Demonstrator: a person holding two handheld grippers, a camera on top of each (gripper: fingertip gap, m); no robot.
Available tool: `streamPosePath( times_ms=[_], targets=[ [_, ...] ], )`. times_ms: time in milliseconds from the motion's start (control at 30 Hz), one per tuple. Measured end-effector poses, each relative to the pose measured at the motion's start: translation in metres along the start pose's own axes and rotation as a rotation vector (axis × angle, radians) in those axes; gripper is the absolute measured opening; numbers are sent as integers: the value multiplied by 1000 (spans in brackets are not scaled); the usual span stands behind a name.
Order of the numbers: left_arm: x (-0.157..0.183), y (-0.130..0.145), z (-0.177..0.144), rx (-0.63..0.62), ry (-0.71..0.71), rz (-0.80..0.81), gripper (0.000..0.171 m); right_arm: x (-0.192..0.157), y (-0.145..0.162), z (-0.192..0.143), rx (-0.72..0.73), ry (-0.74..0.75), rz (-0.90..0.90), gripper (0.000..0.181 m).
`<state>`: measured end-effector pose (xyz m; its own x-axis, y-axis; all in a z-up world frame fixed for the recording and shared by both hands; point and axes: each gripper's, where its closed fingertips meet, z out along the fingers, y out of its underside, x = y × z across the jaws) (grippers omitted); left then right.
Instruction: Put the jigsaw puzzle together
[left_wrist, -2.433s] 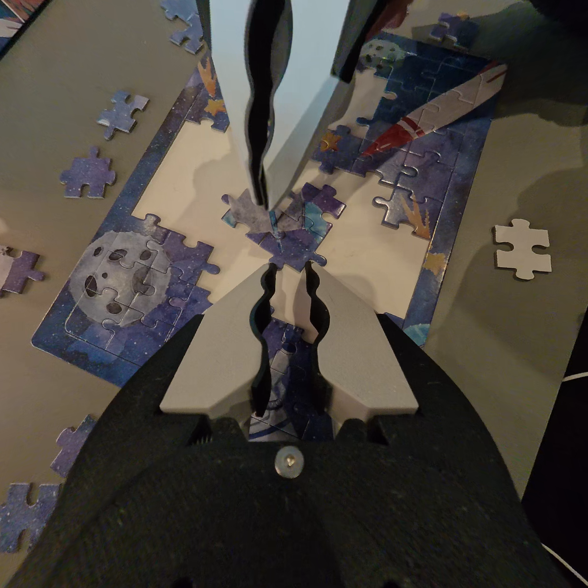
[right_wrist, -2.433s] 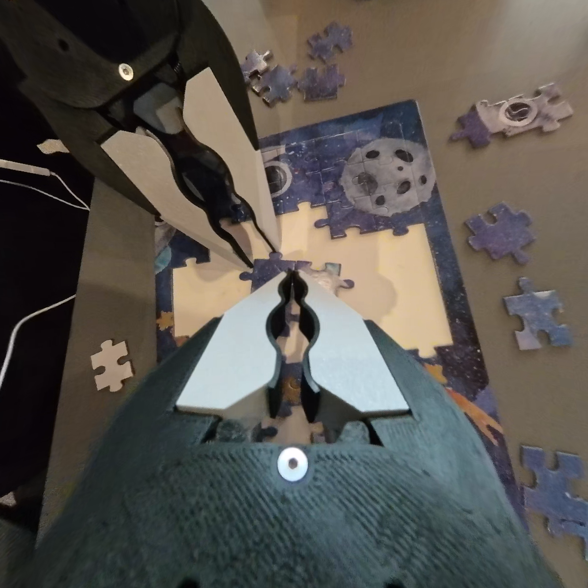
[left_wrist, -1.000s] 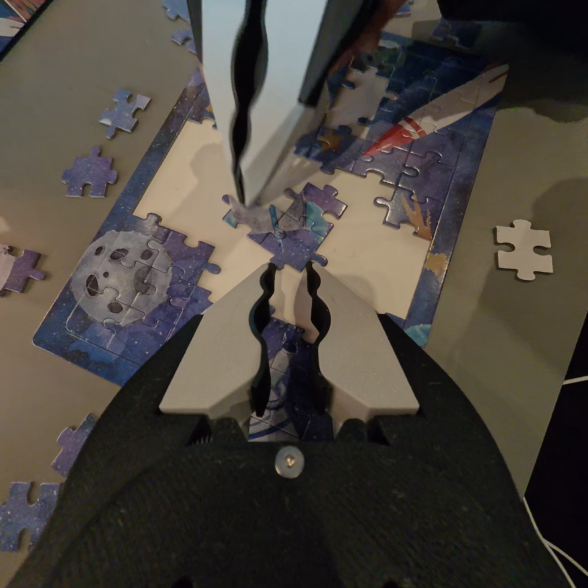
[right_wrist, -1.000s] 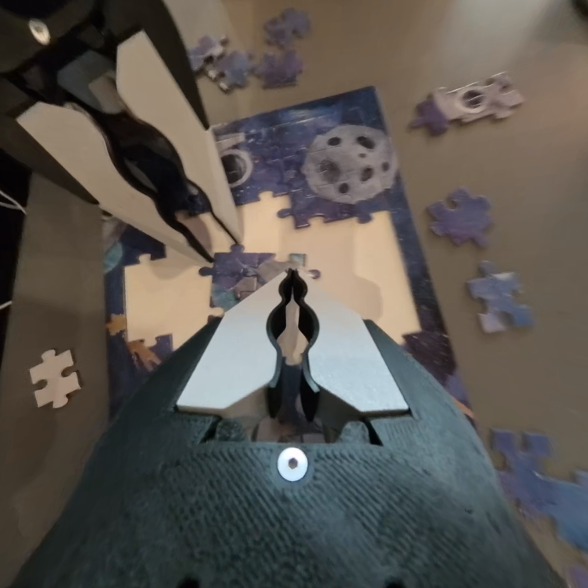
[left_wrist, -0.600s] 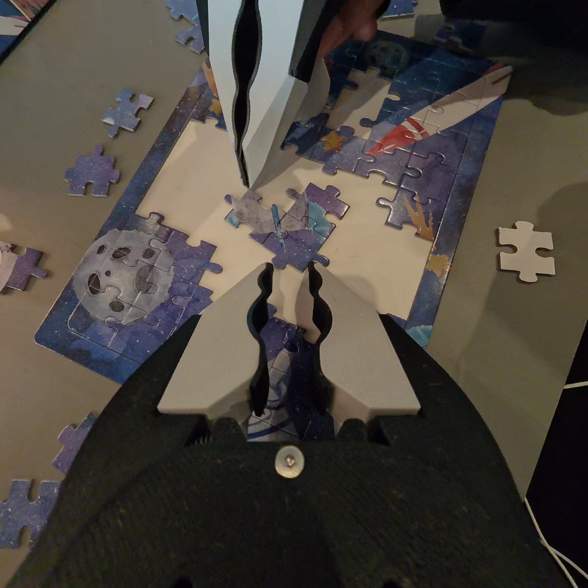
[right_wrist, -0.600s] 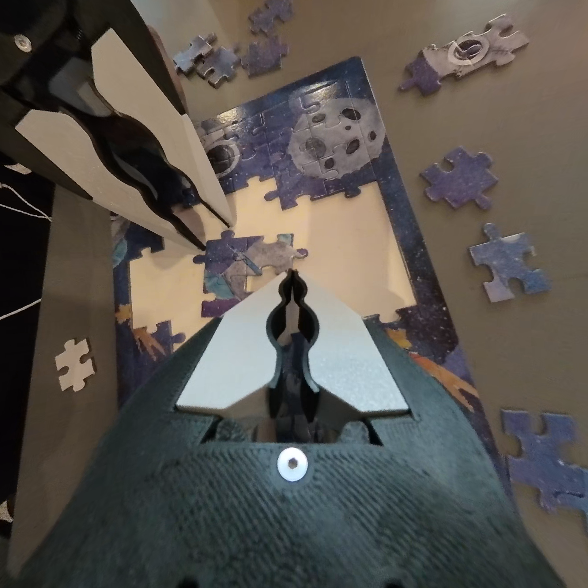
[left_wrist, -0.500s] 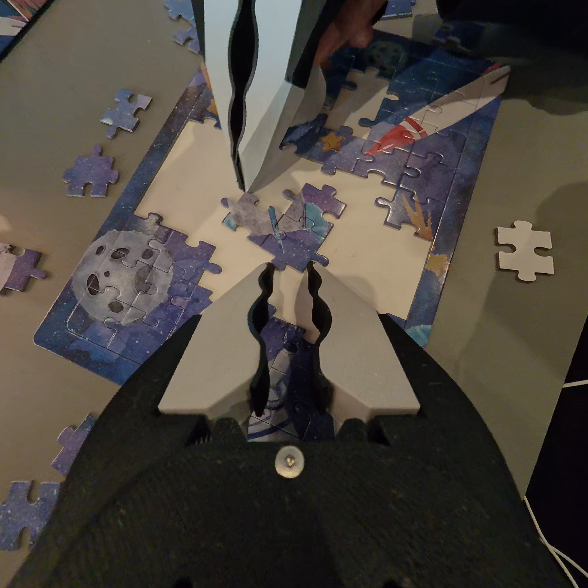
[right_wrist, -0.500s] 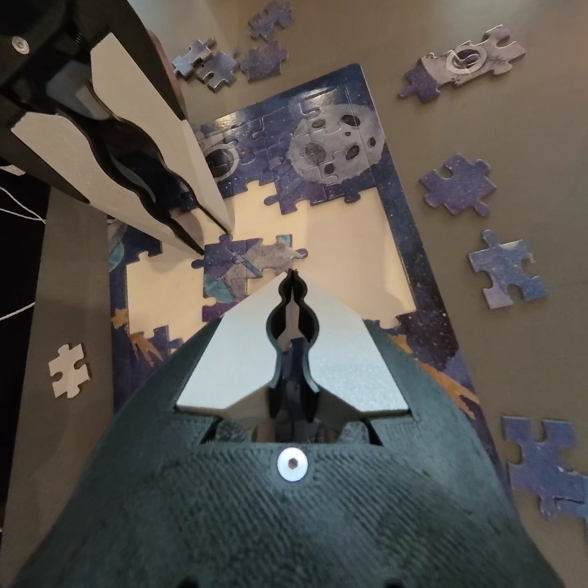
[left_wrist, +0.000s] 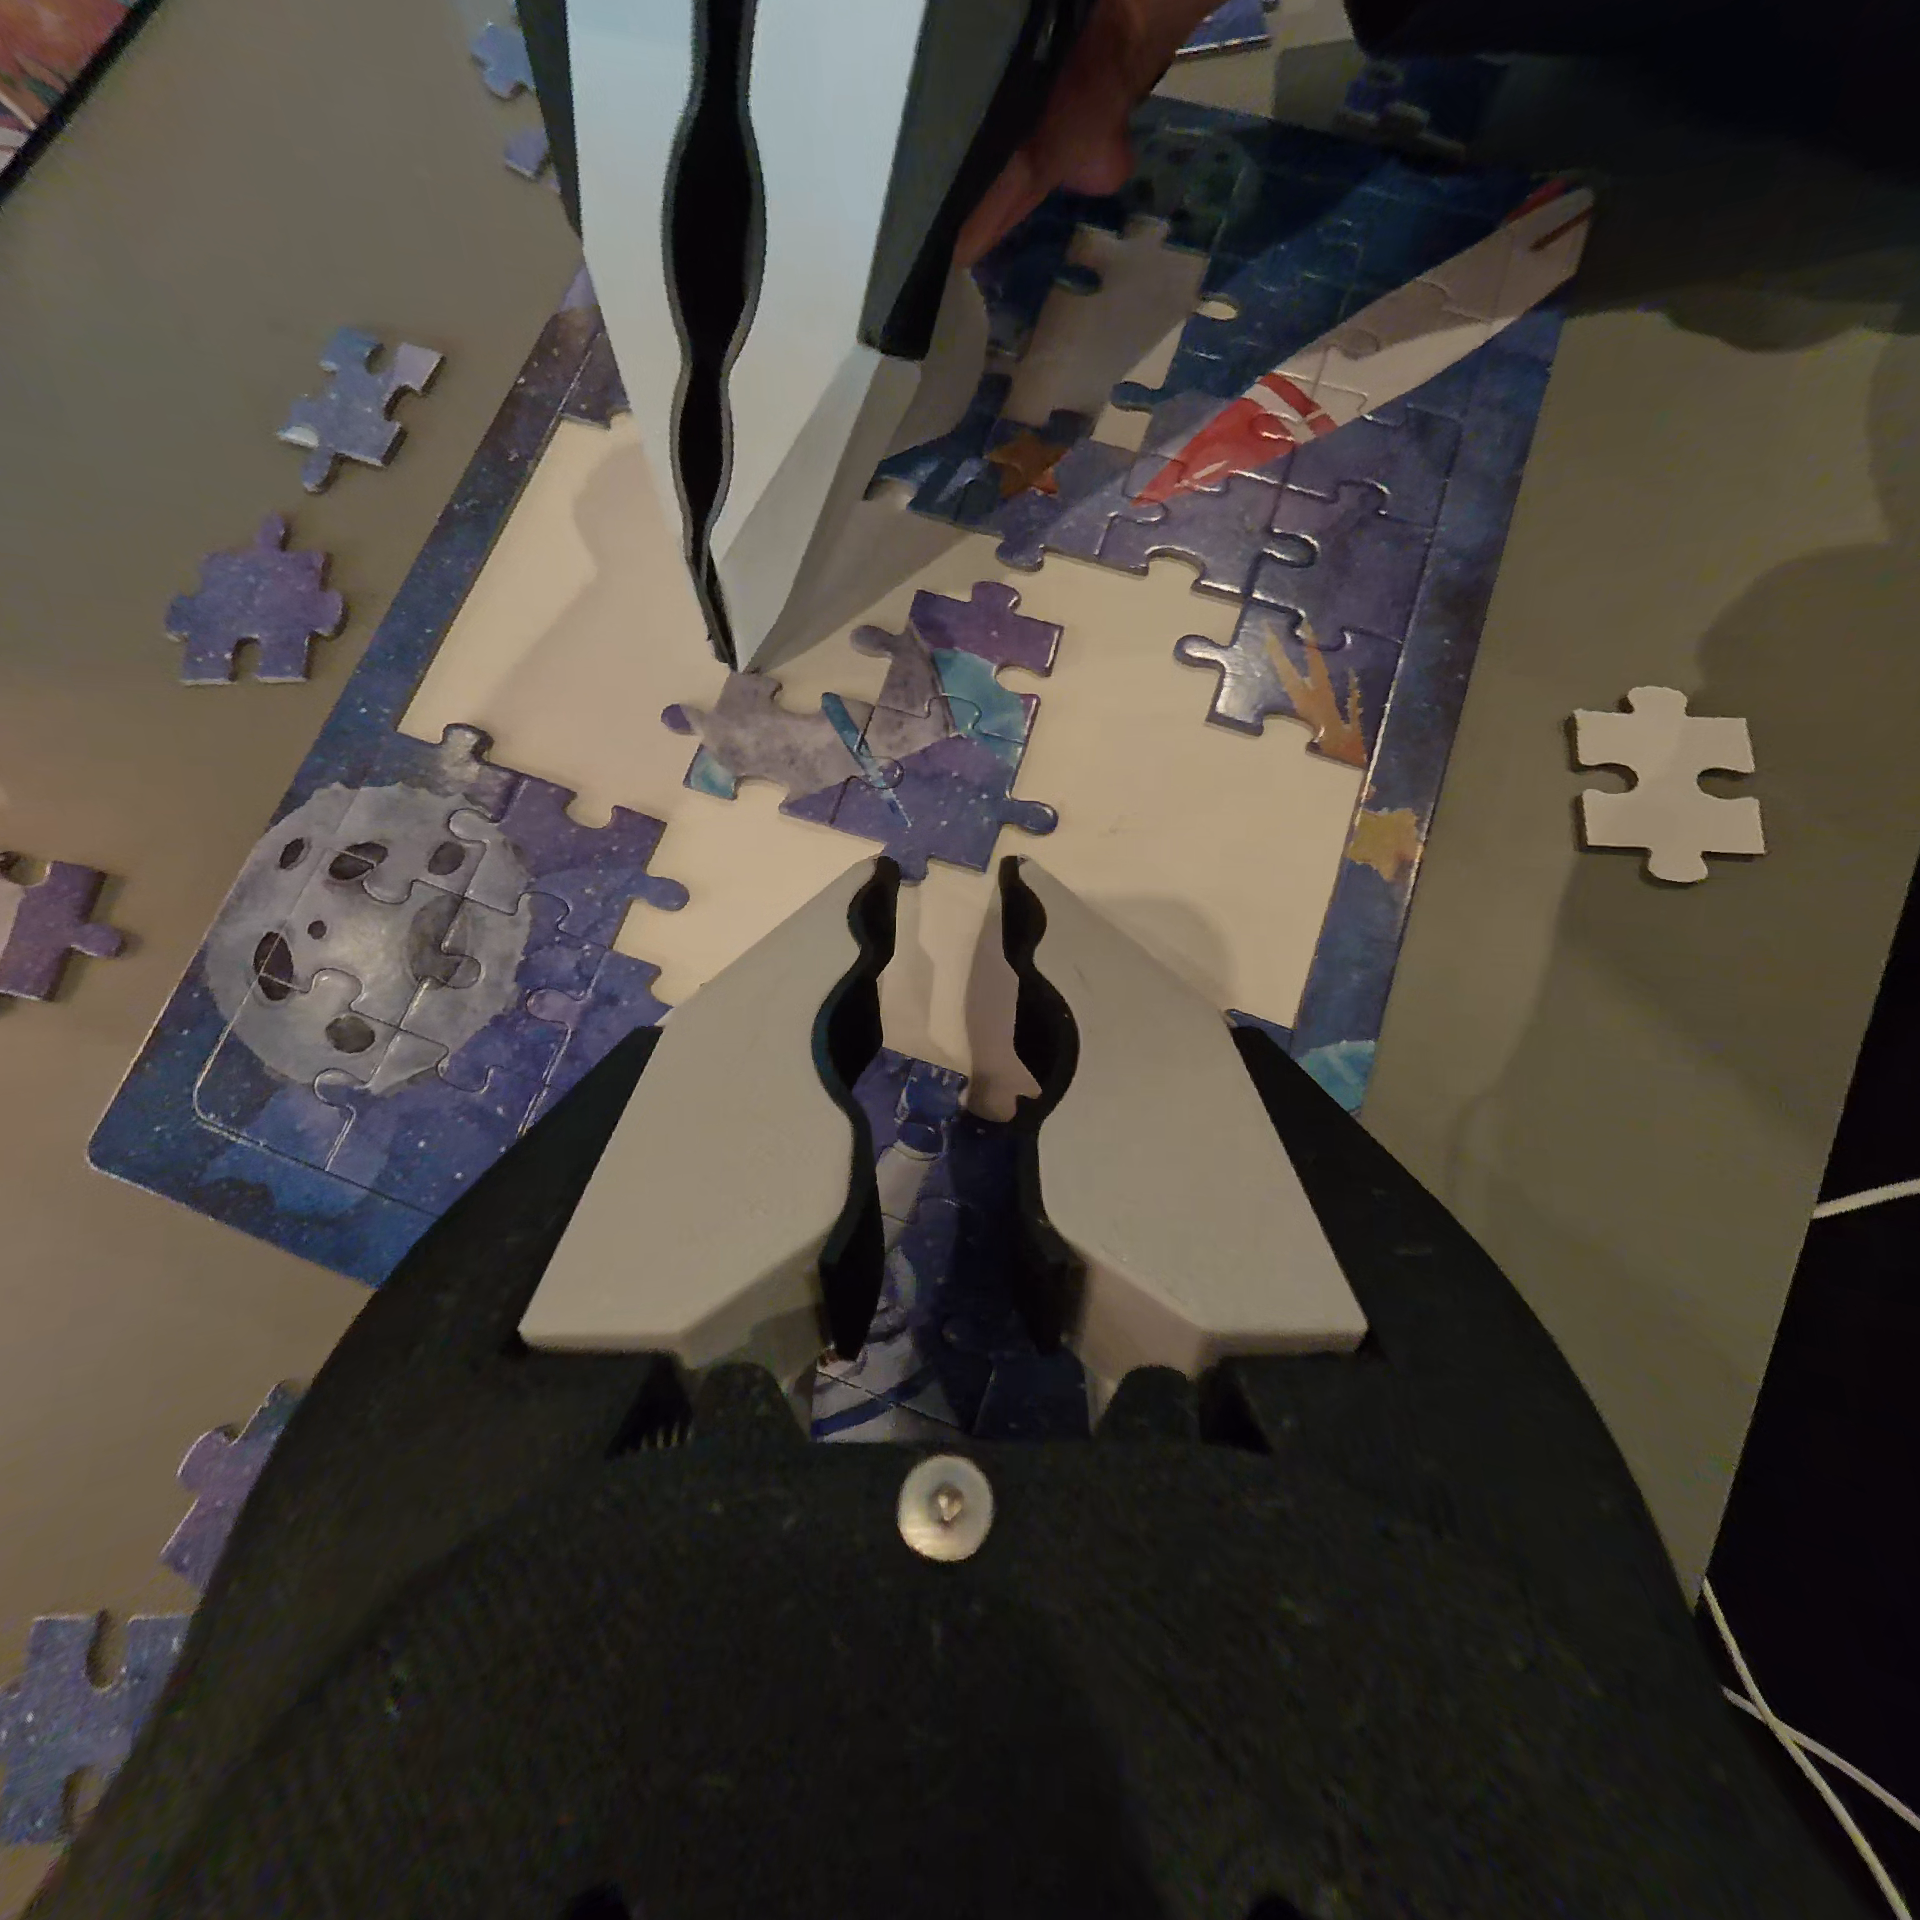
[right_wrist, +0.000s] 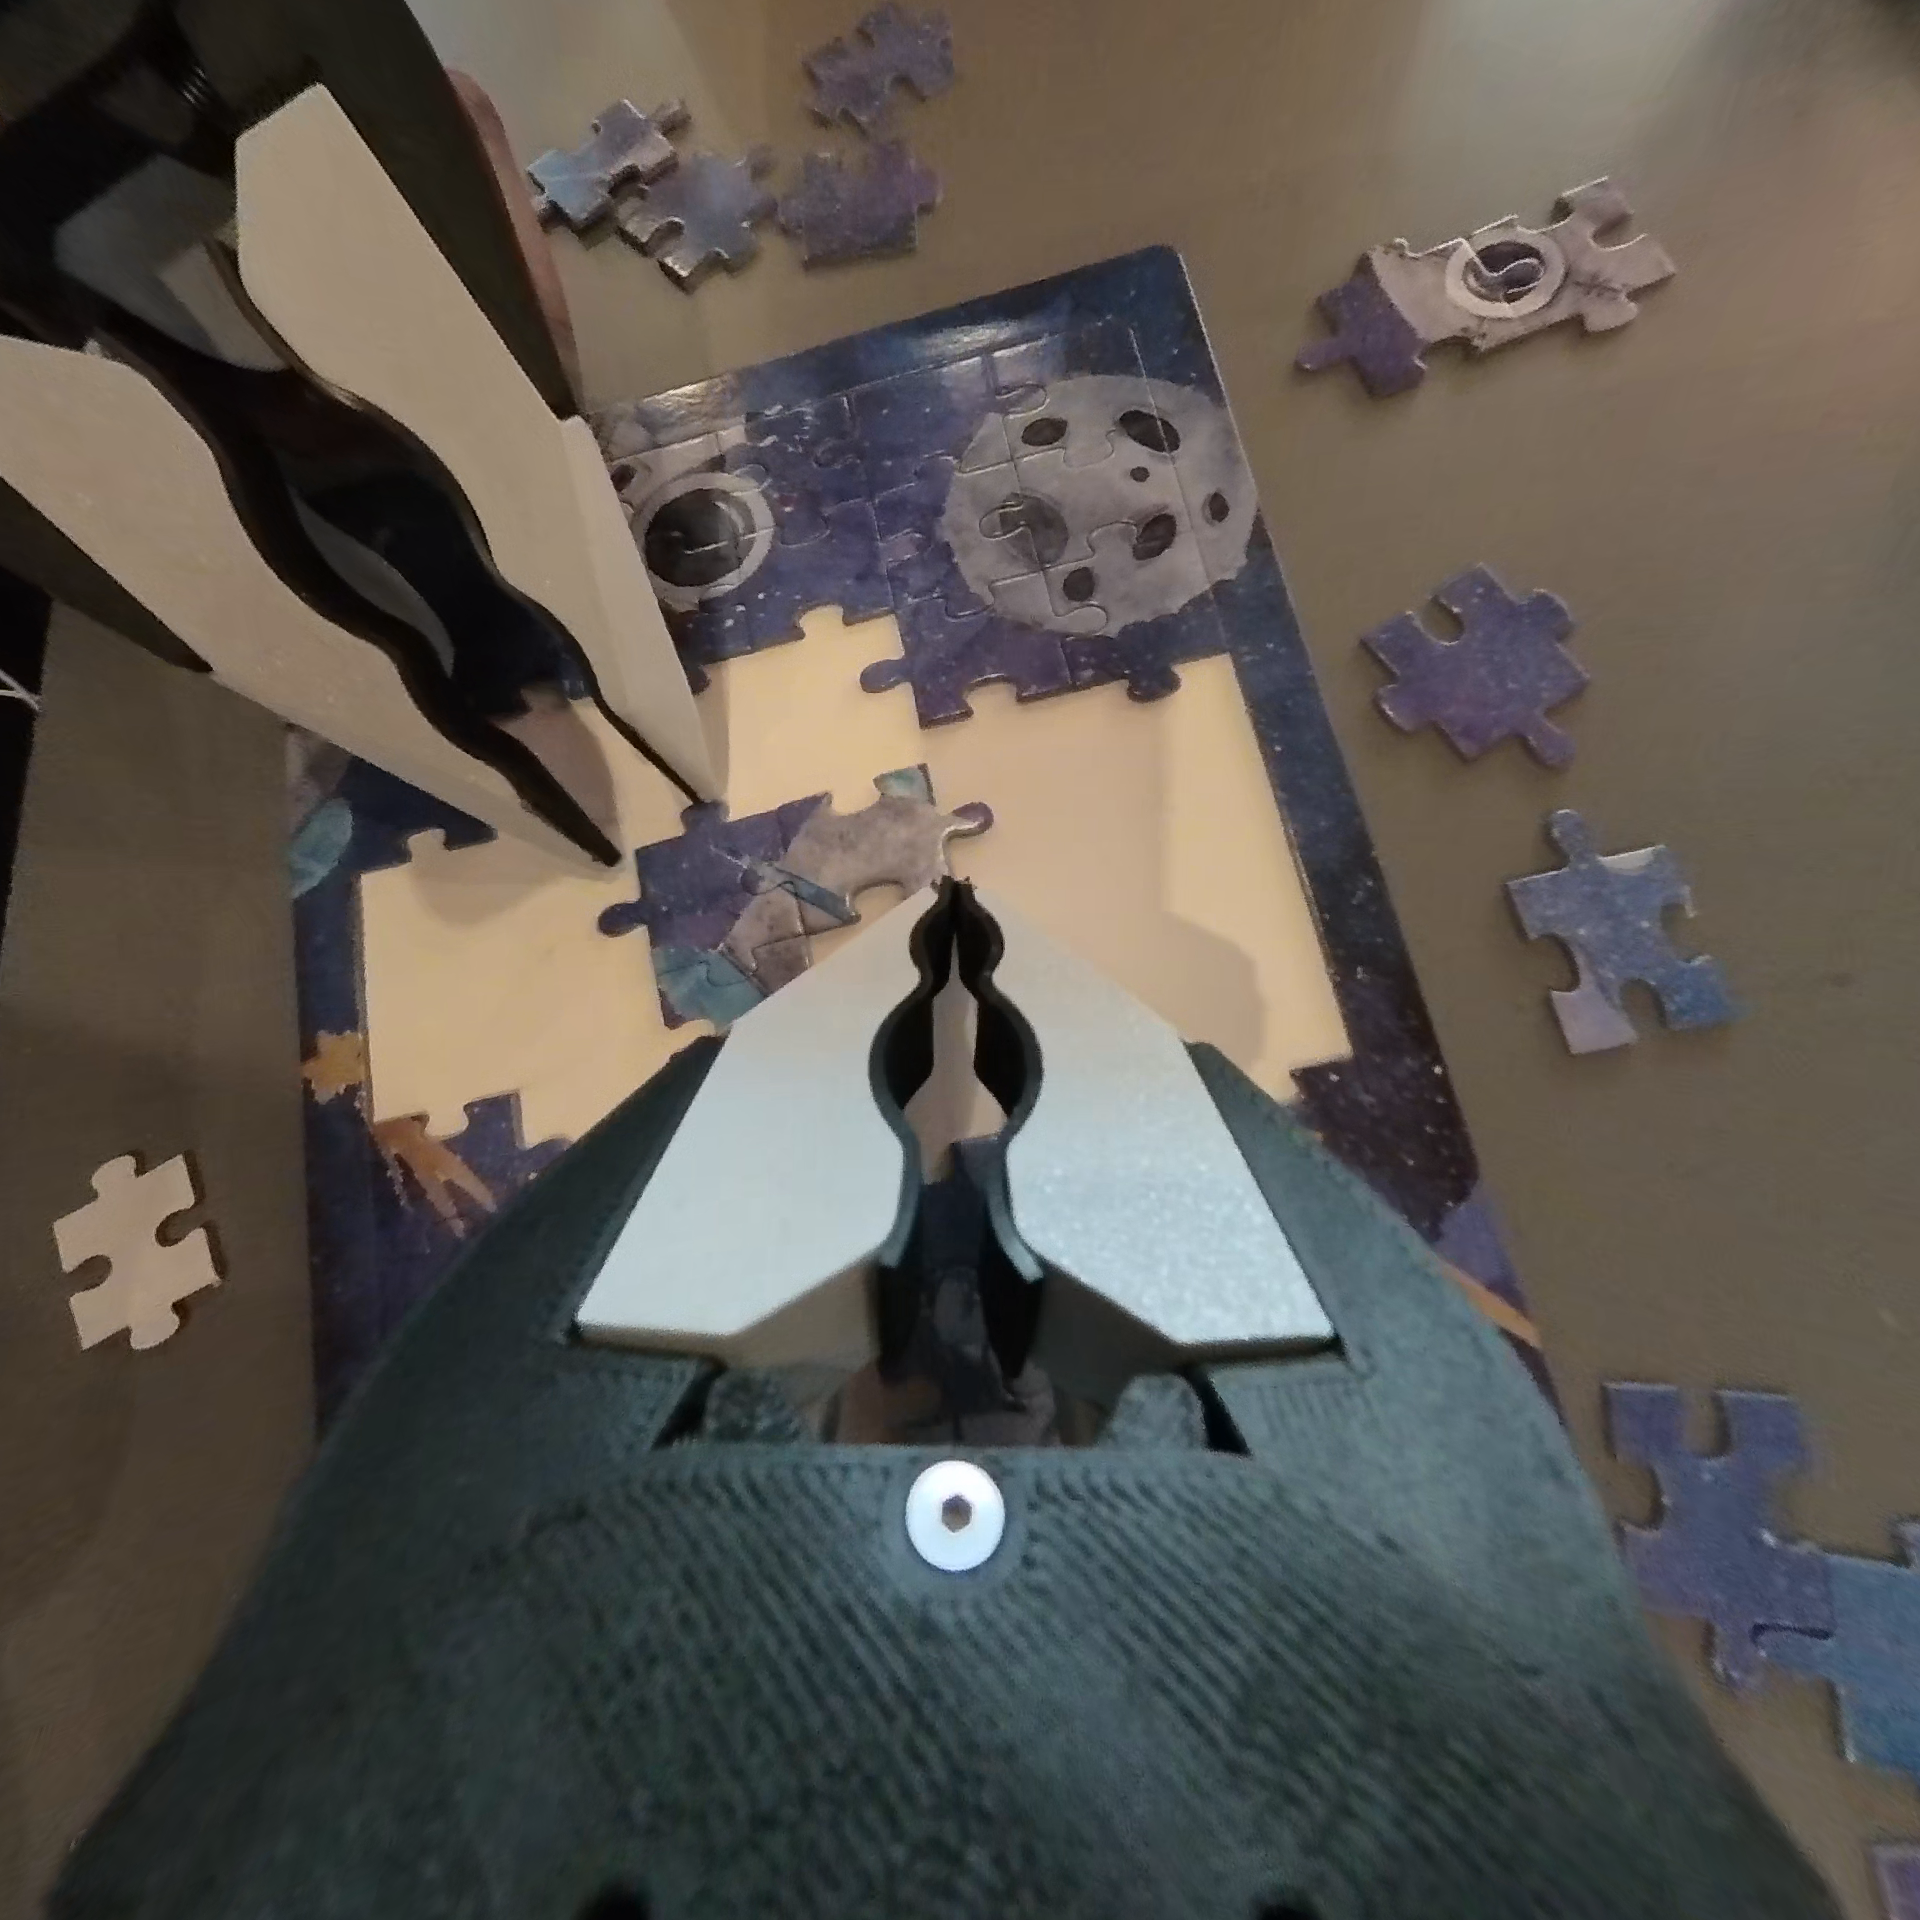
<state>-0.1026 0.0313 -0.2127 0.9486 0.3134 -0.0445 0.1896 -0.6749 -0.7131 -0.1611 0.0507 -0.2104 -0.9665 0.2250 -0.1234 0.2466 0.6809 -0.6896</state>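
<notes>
Back down to the cluster (left_wrist: 883, 748) after a brief lift: right gripper (left_wrist: 722, 649), tips pressed together with nothing between them, now at the far knob of the grey piece. Touching or a hair above, cannot tell.

Across the worktop (left_wrist: 1662, 1091): puzzle (left_wrist: 447, 623) about half built, moon block (left_wrist: 364, 935) at one end, rocket block (left_wrist: 1351, 395) at the other, bare cream backing (left_wrist: 1164, 831) between. Loose in that gap, joined to neither block: the small cluster. Spare pieces (right_wrist: 1475, 675) scattered outside the frame, and one white piece (left_wrist: 1668, 795) lying face down.

Step in hand, by the look of it: nudging the cluster across the backing toward its seat, not picking it up. Left gripper (left_wrist: 945, 862) narrowly parted and empty, tips just beside the cluster's near edge, opposite the right one, so the cluster sits between the two.

Next move likely calls for a flat, gentle push from both sides, keeping the cluster's joints locked. Then turning until tabs meet blanks on a built block, and pressing down once aligned.
</notes>
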Motion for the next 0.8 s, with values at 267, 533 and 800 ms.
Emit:
streamPosePath(
  times_ms=[267, 533, 800],
  targets=[
    [-3, -10, -4, 65, 12, -26, 22, -21, -18, -8, 64, -95, -7, 0],
    [-8, -10, 5, 25, -23, -9, 40, -28, -6, 6, -28, -87, -55, 0],
    [-9, -13, 3, 44, -21, -14, 40, -28, -4, 4, -36, -91, -53, 0]
  ],
)
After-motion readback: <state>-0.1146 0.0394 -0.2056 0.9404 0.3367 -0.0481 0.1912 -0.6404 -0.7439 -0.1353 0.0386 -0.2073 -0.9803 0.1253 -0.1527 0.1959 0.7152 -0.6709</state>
